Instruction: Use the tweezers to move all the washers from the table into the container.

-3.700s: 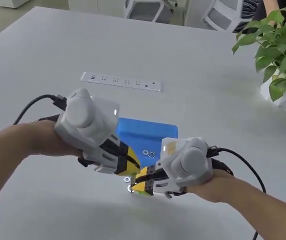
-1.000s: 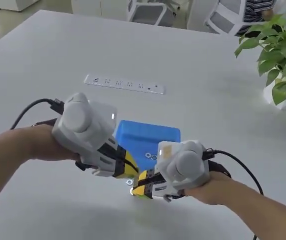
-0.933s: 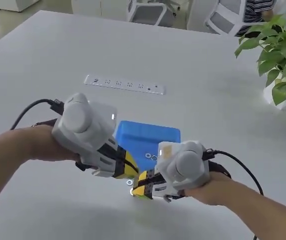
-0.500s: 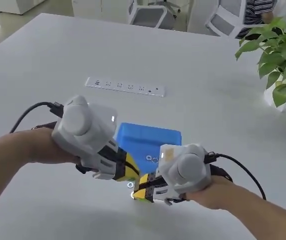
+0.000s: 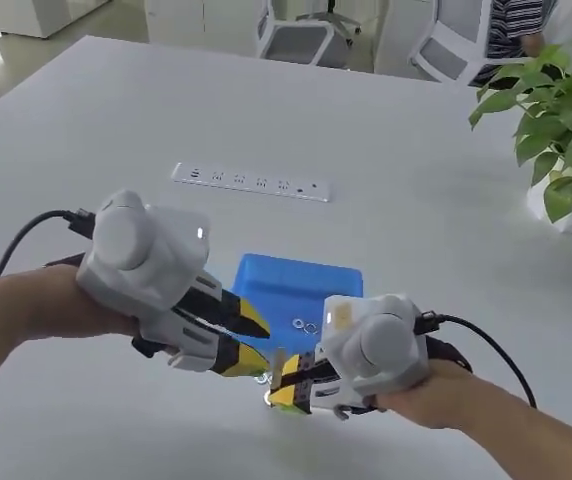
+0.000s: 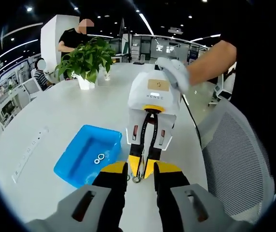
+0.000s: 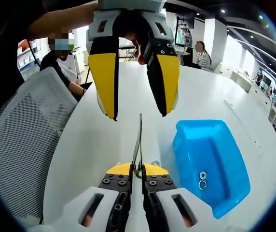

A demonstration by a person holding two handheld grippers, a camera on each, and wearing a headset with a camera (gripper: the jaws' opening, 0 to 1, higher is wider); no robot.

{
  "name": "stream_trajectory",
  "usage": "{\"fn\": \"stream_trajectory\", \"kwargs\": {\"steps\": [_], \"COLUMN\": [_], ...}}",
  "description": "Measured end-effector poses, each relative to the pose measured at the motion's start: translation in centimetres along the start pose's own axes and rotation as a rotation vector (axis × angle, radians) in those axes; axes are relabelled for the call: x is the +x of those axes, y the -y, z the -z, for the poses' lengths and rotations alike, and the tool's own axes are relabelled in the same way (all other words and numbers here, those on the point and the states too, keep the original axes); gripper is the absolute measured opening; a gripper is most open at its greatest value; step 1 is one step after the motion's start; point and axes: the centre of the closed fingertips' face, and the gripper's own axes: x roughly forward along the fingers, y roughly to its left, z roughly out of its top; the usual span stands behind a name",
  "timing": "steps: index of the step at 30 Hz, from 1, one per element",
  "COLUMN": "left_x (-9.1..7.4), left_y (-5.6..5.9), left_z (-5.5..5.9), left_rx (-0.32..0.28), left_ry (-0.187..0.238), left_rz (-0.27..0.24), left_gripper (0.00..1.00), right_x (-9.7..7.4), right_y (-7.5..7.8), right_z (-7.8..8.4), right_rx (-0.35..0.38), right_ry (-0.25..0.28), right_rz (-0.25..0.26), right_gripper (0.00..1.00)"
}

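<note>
My right gripper (image 7: 137, 170) is shut on thin metal tweezers (image 7: 138, 137), which point away along the white table. In the head view that gripper (image 5: 286, 385) is low in the middle. My left gripper (image 6: 140, 170) faces it with jaws open and nothing between them; in the head view it (image 5: 251, 342) sits just left of the tweezers (image 5: 279, 362). A washer (image 6: 136, 180) lies on the table between both grippers, also seen beside my right jaws (image 7: 156, 163). The blue container (image 5: 296, 288) holds two washers (image 5: 304, 325), (image 7: 203, 180).
A white power strip (image 5: 251, 182) lies beyond the container. A potted plant (image 5: 556, 120) stands at the table's right edge. Office chairs (image 5: 456, 45) and people are past the far edge. A mesh chair (image 7: 27, 140) is close to the table's near side.
My left gripper has drawn back to the left, away from the right gripper, and its jaws now stand open. The right gripper stays on the tweezers. The head camera has shifted a little.
</note>
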Motion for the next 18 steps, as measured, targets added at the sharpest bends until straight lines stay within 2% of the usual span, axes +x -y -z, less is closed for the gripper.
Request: {"fn": "stream_trajectory", "kwargs": {"steps": [3,9,12,18], "left_x": [-0.5,-1.7,-2.2,-2.9], "left_y": [0.3,0.3,0.1,-0.4], "left_z": [0.3,0.4,0.6,0.9], "left_rx": [-0.016,-0.061,-0.082,-0.106], "left_ry": [0.008,0.048,0.057,0.07], "left_rz": [-0.002,-0.037,-0.061,-0.104], "left_gripper": [0.3,0.41,0.49,0.58], "right_x": [-0.3,-1.2,-1.7,-2.5], "right_y": [0.0,0.2,0.3,0.7], "right_z": [-0.1,-0.8,-1.4,-2.7], "right_rx": [0.001,0.001,0.005,-0.007], "right_ry": [0.0,0.009,0.019,0.019], "right_rz": [0.005,0.027,0.034,0.05], "right_gripper": [0.07,0.07,0.07,0.07]}}
